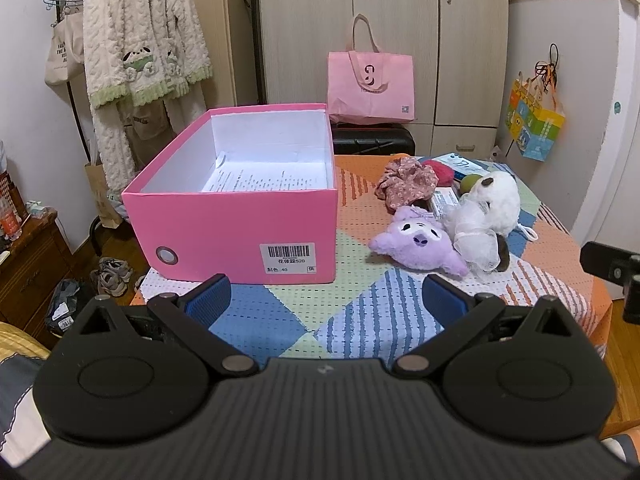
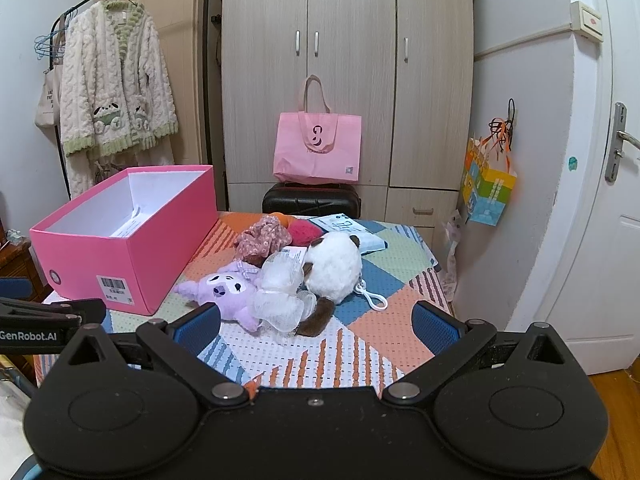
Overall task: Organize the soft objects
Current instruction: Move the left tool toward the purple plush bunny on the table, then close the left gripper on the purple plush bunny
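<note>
Left gripper (image 1: 326, 298) gaping wide, gripping nothing, hovering above the patchwork table (image 1: 360, 320), right gripper (image 2: 318, 322) likewise spread and empty, purple plush (image 2: 228, 292) lying beside the pink box (image 2: 128, 240), barcode label (image 1: 287, 258) showing "520" and "40", "GenRobot.AI" reading on the left gripper in the right view.

The table (image 2: 360, 344) is covered by a patchwork cloth in orange, blue, green and white. An open pink box (image 2: 132, 248) is placed on its left part. To the right of the box, a purple plush (image 2: 224, 292), a white mesh item (image 2: 280, 292), a white-and-brown plush (image 2: 334, 270), a floral scrunchie (image 2: 262, 238) and a red fuzzy item (image 2: 302, 232) are grouped closely together. Printed paper packets (image 2: 344, 226) lie behind them.
</note>
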`<state>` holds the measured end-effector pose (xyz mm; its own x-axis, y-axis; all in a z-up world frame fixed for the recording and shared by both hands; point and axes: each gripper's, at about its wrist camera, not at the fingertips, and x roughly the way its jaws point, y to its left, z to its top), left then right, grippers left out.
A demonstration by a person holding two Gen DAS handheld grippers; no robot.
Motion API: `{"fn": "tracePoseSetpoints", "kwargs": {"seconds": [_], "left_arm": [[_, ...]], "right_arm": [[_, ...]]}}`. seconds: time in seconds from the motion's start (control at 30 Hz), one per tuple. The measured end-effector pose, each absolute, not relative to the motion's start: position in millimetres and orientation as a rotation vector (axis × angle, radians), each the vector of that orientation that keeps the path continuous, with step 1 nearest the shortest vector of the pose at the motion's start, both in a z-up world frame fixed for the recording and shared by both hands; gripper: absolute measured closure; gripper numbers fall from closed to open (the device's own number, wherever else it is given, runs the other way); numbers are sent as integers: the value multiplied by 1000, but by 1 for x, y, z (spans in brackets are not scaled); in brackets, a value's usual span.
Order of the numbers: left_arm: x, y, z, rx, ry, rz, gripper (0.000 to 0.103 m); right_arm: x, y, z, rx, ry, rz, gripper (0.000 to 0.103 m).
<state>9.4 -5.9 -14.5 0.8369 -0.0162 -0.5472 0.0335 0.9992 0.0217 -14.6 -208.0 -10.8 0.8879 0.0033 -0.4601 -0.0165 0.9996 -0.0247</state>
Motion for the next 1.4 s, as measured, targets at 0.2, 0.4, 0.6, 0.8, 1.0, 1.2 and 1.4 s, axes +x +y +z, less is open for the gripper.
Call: {"fn": "tracePoseSetpoints", "kwargs": {"seconds": [0.2, 0.4, 0.6, 0.8, 1.0, 1.2, 1.4], "left_arm": [[9, -6, -15, 33, 579, -30, 0], [8, -6, -15, 31, 569, -38, 0], [6, -10, -11, 49, 523, -78, 0], [7, -14, -7, 53, 497, -118, 1], [13, -12, -2, 50, 475, -145, 1], [27, -22, -13, 107, 450, -180, 2], [46, -41, -15, 120, 446, -311, 3]], "right_arm": [[-14, -208, -12, -27, 483, 8, 0], [-13, -208, -16, -31, 492, 17, 0], [-10, -209, -16, -33, 497, 23, 0], [-9, -211, -15, -38, 497, 27, 0], [-10, -215, -15, -69, 423, 105, 0], [7, -216, -35, -139, 341, 196, 0], [36, -223, -52, -56, 413, 382, 9]]}}
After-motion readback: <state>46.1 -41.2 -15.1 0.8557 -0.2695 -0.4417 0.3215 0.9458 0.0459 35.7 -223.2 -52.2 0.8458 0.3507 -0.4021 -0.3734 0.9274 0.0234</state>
